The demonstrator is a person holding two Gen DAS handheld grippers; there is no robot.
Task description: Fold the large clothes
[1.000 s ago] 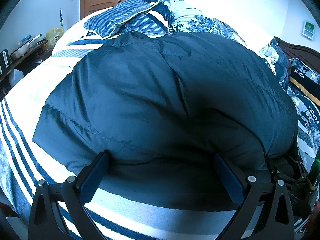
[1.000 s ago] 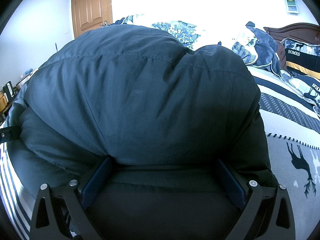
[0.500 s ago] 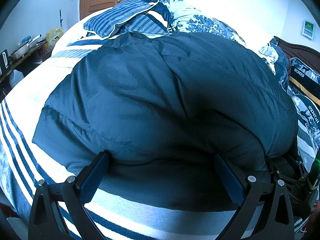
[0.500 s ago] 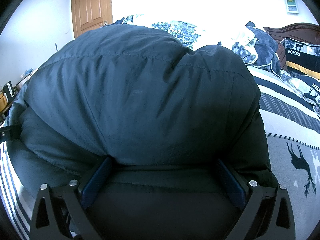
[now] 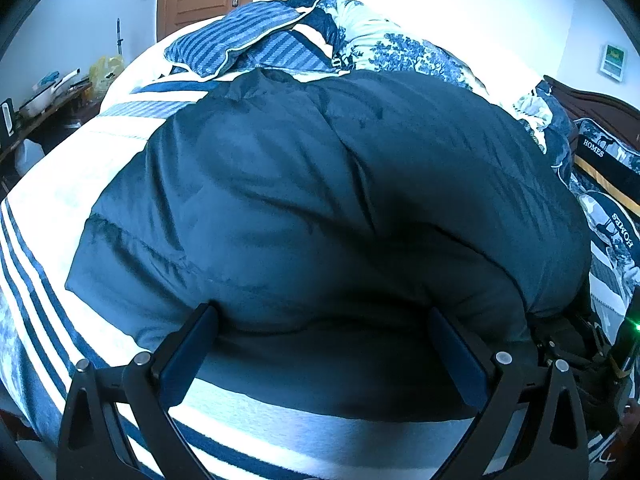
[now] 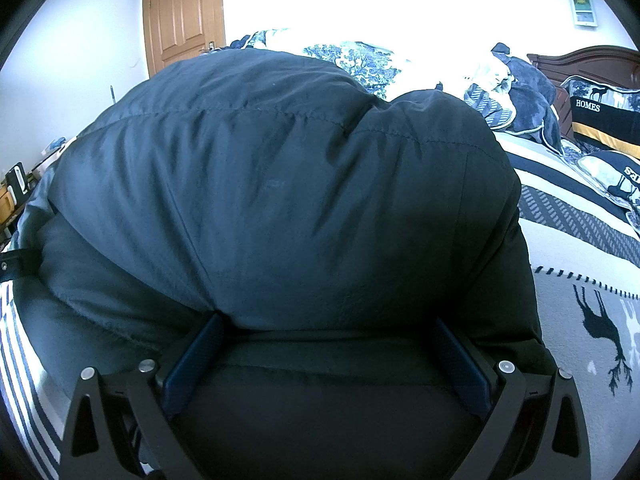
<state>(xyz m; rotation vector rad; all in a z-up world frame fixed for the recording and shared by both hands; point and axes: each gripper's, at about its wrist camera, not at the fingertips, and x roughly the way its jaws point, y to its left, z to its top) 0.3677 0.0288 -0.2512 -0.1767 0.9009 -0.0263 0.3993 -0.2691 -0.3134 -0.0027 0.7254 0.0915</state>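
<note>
Dark puffy jacket (image 5: 320,200) x1, bed (image 5: 60,184) x1

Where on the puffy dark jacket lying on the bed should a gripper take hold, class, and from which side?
Probably the jacket near hem, approached low from the bed's near edge. There the padding thins to a flat layer between the open left gripper fingers; the quilted bulk behind looks too thick.

A home bedroom: striped bedspread (image 5: 48,208), pillows (image 6: 604,120), wooden headboard (image 6: 580,60), panelled door (image 6: 184,24).
</note>
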